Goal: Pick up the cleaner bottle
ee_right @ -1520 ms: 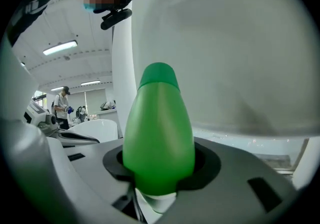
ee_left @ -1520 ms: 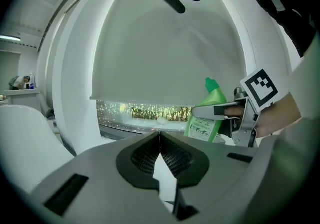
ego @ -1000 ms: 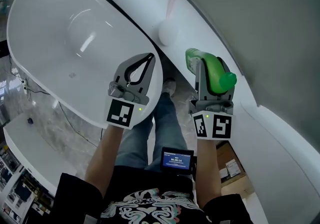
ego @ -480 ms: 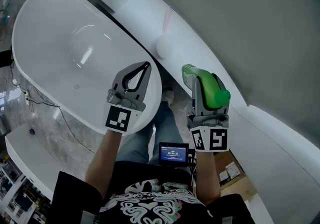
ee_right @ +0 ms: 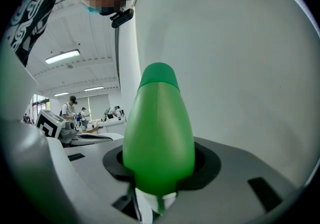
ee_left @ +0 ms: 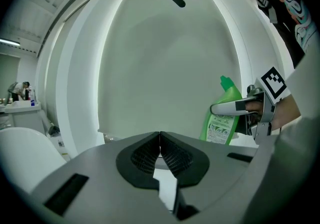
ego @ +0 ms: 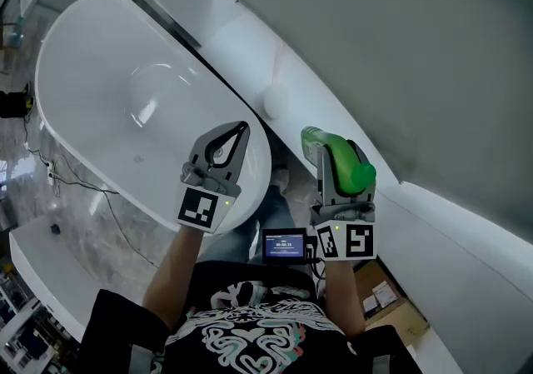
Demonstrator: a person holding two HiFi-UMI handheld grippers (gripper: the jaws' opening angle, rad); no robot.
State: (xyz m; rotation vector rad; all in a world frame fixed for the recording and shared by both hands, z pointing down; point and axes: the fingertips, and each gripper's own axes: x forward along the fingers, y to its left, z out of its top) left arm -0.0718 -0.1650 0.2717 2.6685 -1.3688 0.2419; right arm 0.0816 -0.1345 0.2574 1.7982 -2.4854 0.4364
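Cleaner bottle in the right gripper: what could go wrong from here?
1. The right gripper alone clamps the cleaner bottle across its smooth, tapering body; it might slip or pivot.
2. The bottle hangs unsupported beside the bathtub; a drop could hit its rim.
3. The left gripper is shut, empty and apart, so gives no backup.
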